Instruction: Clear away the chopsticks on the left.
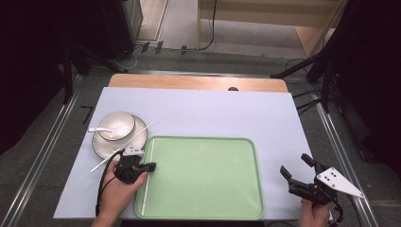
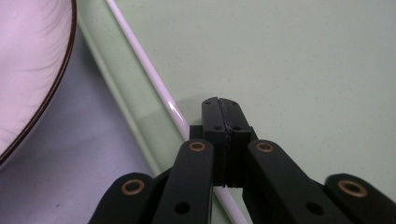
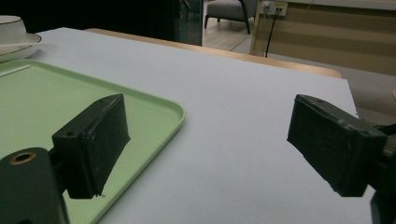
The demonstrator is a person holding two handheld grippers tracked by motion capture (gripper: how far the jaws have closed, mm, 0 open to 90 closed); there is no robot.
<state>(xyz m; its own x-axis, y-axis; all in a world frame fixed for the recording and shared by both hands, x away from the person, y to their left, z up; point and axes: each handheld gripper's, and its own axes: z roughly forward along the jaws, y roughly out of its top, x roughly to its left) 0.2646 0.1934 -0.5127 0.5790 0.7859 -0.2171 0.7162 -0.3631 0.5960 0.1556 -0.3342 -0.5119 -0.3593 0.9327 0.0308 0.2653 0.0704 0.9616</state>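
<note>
A white chopstick (image 1: pixel 147 182) lies inside the green tray (image 1: pixel 203 175) along its left rim. My left gripper (image 1: pixel 151 166) rests low over that rim, jaws pressed together with nothing between them. In the left gripper view the chopstick (image 2: pixel 154 79) runs just left of the shut jaws and passes under my left gripper (image 2: pixel 222 105). A second chopstick (image 1: pixel 142 132) lies slanted across the plate (image 1: pixel 100 147). The plate carries a white bowl (image 1: pixel 117 125) and a spoon (image 1: pixel 98 129). My right gripper (image 1: pixel 294 163) is open above the table right of the tray, also seen as the right gripper (image 3: pixel 205 140).
The tray (image 3: pixel 46 93) sits in the middle of a pale cloth-covered table (image 1: pixel 213 113). The plate's brown rim (image 2: pixel 56 88) lies close to the tray's left edge. A wooden strip (image 1: pixel 189 82) borders the table's far side, with stands and cables on the floor beyond.
</note>
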